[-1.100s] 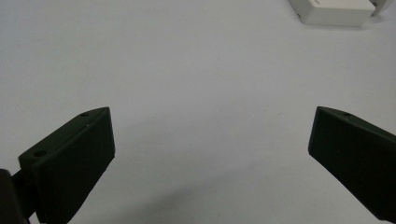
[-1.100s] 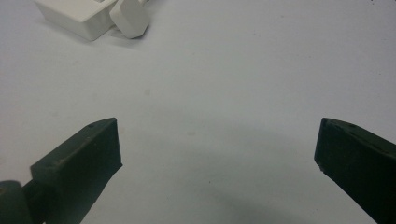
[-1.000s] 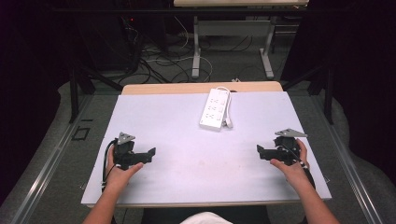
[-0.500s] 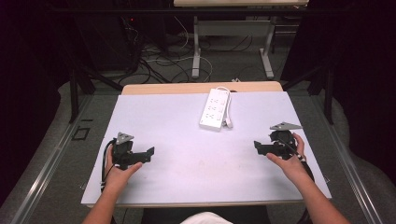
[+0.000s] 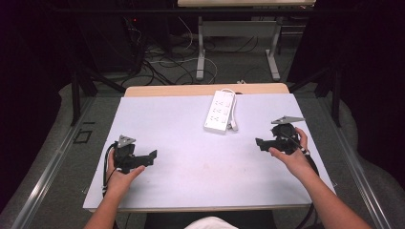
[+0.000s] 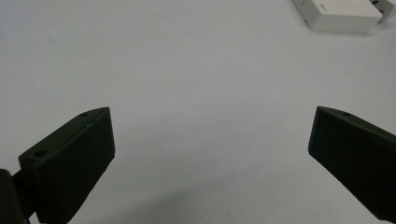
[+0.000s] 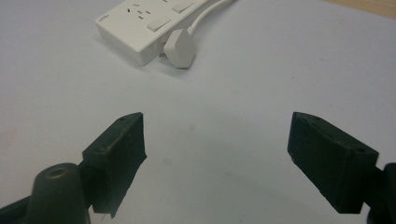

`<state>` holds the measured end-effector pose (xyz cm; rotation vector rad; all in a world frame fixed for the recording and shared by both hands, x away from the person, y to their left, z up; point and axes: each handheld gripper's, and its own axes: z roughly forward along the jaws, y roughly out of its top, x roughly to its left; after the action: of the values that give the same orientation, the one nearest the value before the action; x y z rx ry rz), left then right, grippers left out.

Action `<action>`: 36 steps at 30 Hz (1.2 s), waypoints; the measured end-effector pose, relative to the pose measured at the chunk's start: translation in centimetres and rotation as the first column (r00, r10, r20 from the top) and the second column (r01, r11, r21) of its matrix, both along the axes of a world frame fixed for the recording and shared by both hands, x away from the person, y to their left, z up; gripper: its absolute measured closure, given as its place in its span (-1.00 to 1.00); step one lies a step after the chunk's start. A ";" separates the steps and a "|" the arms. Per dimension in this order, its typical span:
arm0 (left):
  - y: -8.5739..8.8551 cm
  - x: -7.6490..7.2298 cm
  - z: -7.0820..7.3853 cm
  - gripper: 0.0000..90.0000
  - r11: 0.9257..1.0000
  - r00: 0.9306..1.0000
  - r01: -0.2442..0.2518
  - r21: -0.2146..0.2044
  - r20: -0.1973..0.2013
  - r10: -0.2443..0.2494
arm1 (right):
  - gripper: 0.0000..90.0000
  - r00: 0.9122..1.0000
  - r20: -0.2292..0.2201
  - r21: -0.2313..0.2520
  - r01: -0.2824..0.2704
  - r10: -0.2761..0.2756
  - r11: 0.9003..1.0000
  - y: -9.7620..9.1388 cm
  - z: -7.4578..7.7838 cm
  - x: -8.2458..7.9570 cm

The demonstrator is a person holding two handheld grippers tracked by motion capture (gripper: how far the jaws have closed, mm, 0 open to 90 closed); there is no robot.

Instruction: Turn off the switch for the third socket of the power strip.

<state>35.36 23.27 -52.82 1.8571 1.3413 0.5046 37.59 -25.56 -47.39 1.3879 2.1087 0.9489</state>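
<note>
power strip (image 5: 219,111) lies lengthwise toward the tabletop's far edge, nearer your right gripper (image 5: 265,143); both it and the left gripper (image 5: 149,158) are spread, empty.

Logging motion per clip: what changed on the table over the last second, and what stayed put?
The right hand-held gripper moved away from the person, toward the white plastic power strip, and slightly inward; its jaws are open and empty. The left hand-held gripper barely shifted, also open and empty. The power strip and its white plug stayed where they were on the white table. Nothing was taken hold of or let go.
</note>
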 end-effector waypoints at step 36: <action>0.1 0.0 0.0 -0.98 1.000 1.000 -0.010 0.007 -0.002 0.010 | -0.27 0.998 -0.033 -0.044 -0.058 0.057 0.997 3.4 4.1 4.3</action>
<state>35.36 23.38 -52.79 1.8582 1.3527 0.5135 41.84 -22.17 -43.26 1.3348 2.1905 0.9012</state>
